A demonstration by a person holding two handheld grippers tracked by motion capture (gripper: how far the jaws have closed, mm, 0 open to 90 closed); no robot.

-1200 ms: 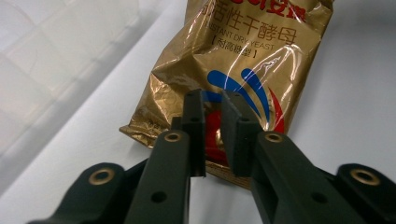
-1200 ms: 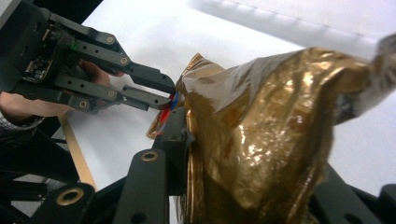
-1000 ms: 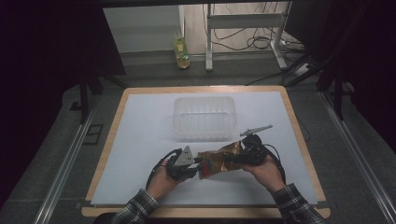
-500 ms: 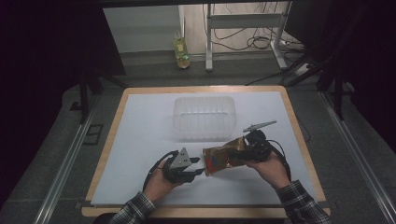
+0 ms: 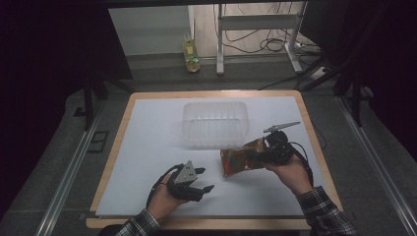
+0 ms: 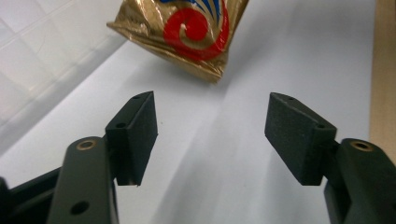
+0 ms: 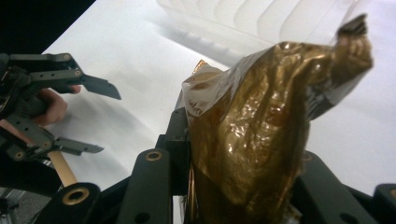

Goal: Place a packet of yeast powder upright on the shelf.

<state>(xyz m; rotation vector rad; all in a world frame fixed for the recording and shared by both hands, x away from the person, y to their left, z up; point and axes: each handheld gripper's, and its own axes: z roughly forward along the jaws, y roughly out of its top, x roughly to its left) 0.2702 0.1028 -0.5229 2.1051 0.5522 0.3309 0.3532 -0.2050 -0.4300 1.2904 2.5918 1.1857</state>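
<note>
Snack bag held above the table (image 5: 123,162), toward its right edge.
Right gripper (image 5: 255,158) was clamped on the gold snack bag (image 5: 239,160); left gripper (image 5: 208,179), jaws just opening and empty, sat near the front edge; clear bin (image 5: 215,124) stood behind.

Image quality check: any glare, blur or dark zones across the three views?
High view: surroundings nearly black, white table sheet evenly lit. Right gripper view: glare streaks on the crinkled gold foil snack bag, its top corner soft, near jaws blurred. Left gripper view: black jaws sharp, clear ribbed plastic tub washed out.
</note>
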